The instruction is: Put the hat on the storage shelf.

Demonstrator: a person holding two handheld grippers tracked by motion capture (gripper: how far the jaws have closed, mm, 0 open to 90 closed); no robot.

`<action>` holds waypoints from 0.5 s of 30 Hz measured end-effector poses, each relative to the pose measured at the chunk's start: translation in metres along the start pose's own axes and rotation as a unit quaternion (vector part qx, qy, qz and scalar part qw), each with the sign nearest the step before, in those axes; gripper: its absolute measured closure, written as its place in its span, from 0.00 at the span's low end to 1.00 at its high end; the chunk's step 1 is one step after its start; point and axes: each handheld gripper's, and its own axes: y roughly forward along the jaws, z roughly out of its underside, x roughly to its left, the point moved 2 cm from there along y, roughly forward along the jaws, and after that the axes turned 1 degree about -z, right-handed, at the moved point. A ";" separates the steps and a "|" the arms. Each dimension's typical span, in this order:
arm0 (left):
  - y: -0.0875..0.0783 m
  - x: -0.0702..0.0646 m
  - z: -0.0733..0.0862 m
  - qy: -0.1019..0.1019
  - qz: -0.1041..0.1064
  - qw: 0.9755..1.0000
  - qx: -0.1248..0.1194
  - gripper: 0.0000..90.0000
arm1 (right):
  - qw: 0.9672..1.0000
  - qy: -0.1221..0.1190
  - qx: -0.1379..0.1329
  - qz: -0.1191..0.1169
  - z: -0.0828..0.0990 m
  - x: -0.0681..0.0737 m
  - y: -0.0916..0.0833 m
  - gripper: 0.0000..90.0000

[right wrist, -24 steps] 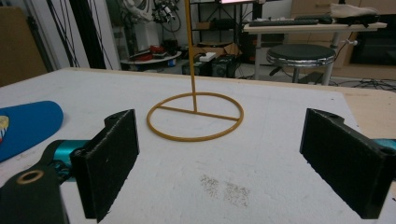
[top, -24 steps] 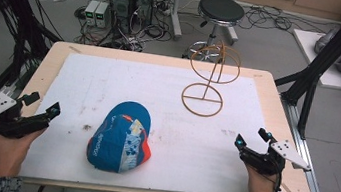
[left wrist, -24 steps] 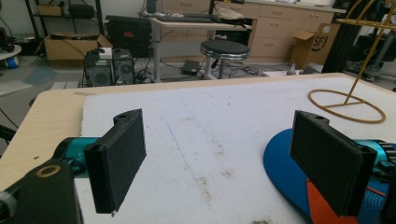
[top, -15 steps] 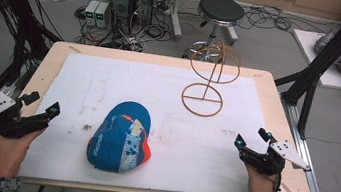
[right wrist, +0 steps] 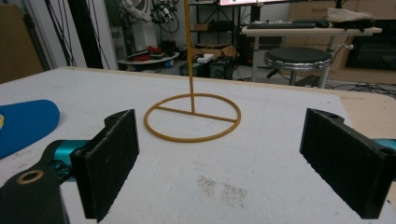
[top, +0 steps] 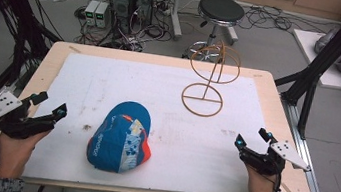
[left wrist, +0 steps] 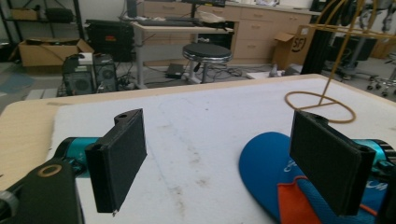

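Both claws are wide apart and hold nothing: the left claw (top: pixel 49 104) near the bench's left edge, the right claw (top: pixel 252 139) near its right edge. Between them, by the near edge, lies a blue cap (top: pixel 120 136). It looks soft and light; pinch its stiff brim.

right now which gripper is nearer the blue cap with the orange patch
Left. The left gripper sits just left of the blue cap; the right gripper is farther off to its right.

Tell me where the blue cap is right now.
In the high view, the blue fabric baseball cap lies on the white mat, front-centre, nearer the left tongs than the yellow wire hat stand.
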 end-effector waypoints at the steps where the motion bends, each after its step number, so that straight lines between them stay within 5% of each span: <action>1: 0.001 -0.002 0.000 -0.002 0.007 1.000 -0.003 0.22 | 1.000 0.000 0.001 0.000 0.000 0.000 0.000 0.12; 6: 0.008 -0.017 -0.002 -0.001 0.055 0.998 -0.005 0.23 | 1.000 -0.001 -0.001 0.001 0.000 0.000 0.000 0.12; 15: 0.023 -0.047 -0.001 0.009 0.129 0.992 0.003 0.24 | 1.000 -0.004 0.003 0.001 0.000 0.001 0.000 0.12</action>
